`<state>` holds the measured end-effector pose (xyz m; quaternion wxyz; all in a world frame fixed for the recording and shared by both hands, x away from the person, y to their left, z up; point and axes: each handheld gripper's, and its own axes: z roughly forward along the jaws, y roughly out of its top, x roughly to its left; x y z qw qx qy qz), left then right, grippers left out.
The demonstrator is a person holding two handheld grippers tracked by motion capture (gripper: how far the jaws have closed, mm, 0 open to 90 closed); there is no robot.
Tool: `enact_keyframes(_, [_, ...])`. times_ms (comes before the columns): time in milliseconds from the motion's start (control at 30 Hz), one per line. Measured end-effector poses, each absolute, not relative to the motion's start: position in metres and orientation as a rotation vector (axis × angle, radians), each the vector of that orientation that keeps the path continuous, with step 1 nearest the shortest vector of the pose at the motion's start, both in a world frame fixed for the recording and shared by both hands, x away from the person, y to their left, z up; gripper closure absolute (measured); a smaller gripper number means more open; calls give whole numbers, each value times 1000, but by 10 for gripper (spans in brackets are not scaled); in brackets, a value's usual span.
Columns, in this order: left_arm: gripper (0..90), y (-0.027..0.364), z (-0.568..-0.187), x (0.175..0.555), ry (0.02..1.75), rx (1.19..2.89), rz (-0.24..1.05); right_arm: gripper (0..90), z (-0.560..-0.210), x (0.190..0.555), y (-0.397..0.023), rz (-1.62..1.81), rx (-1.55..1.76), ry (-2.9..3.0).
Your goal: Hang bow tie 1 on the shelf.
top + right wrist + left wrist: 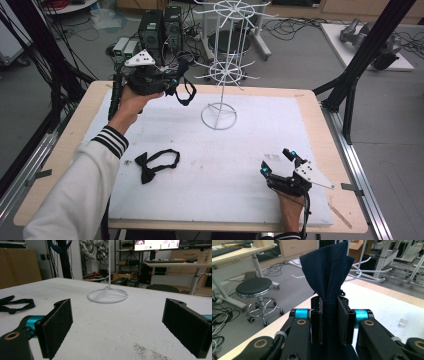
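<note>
Two bow ties are in the scene. One dark blue bow tie [329, 272] is clamped between the pads of the left gripper [172, 84], which the person's left hand [134, 100] holds up above the far left corner of the table [310, 107]. In the left gripper view the jaws stand close together with the folded cloth pressed between them, and the wing of the tie fans out above the pads. In the high view the neck strap [186, 95] of this tie hangs down in a loop from the gripper, above the white mat [225, 165], and it is just left of the white wire rack [227, 70].

The rack stands upright on its ring-shaped base [218, 116] near the far middle of the mat, with thin hooks spreading out at two levels.

One more bow tie, black [156, 164], lies flat on the mat at the near left, with its strap in a loop beside it. It is well apart from both grippers.

The right gripper [279, 162] rests low near the front right of the mat, held by the right hand [290, 202]. Its jaws are spread wide and nothing is between them; in the right gripper view the bare mat and the rack's base show between the two pads.
</note>
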<state>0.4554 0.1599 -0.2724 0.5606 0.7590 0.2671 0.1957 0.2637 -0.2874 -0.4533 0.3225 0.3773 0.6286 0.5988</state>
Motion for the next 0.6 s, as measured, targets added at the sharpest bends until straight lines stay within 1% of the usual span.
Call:
enact_keyframes(333, [752, 151, -271, 461, 604, 1790, 445, 88, -453, 264, -287, 1572, 990, 1650])
enact_keyframes(600, [752, 146, -268, 468, 592, 1796, 459, 88, -453, 264, -287, 1571, 990, 1647])
